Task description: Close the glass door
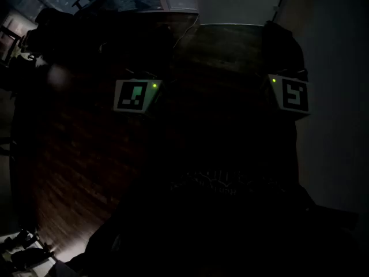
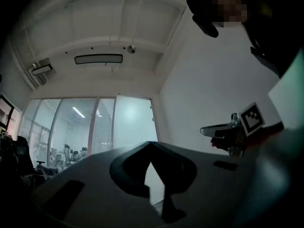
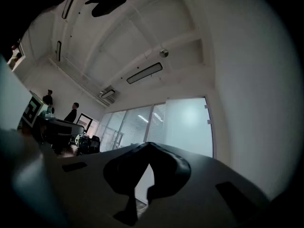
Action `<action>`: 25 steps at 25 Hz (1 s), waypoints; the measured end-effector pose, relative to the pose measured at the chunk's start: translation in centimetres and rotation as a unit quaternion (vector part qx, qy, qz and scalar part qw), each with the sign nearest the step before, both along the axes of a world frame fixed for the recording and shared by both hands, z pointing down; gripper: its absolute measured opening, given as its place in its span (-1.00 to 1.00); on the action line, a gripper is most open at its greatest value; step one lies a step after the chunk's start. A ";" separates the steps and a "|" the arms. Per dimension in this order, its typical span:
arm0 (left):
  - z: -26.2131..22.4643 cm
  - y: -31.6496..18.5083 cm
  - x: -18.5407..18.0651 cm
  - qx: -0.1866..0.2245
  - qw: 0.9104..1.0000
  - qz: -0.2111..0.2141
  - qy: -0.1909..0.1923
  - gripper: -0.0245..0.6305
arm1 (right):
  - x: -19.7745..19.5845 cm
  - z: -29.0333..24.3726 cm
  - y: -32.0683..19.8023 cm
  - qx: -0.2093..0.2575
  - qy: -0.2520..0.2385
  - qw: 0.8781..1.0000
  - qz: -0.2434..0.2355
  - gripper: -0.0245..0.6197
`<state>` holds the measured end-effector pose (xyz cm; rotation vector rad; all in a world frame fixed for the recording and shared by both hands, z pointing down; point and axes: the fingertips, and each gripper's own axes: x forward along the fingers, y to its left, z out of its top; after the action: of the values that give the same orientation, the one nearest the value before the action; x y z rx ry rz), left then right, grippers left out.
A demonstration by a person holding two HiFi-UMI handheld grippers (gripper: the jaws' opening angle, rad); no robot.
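Observation:
The frosted glass door point(image 2: 133, 122) stands some way ahead, next to the white wall, and it also shows in the right gripper view as the pale glass door point(image 3: 190, 125). My left gripper point(image 2: 151, 144) points slightly upward at it, its jaws meeting at the tips with nothing between them. My right gripper point(image 3: 149, 144) is shut and empty in the same way. The head view is very dark: only the left marker cube point(image 1: 135, 96) and the right marker cube point(image 1: 294, 96) stand out, side by side. Neither gripper touches the door.
Left of the door runs a glass partition point(image 2: 71, 127) with blinds, with office chairs point(image 3: 88, 144) near it. Two people point(image 3: 71, 113) stand far off at the left. A white wall point(image 2: 213, 89) lies on the right. The floor point(image 1: 75, 172) is dark wood.

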<state>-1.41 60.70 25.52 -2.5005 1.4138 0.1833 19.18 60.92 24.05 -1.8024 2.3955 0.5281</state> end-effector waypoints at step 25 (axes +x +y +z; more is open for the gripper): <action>0.1 0.1 -1.6 0.000 1.000 -0.022 -0.004 -0.92 | -0.8 1.0 -1.1 -0.024 -0.029 0.999 -0.025 -0.91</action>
<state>-3.01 60.82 25.59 -2.4648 1.4645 0.1635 18.37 59.86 25.01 -1.7454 2.4267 0.4109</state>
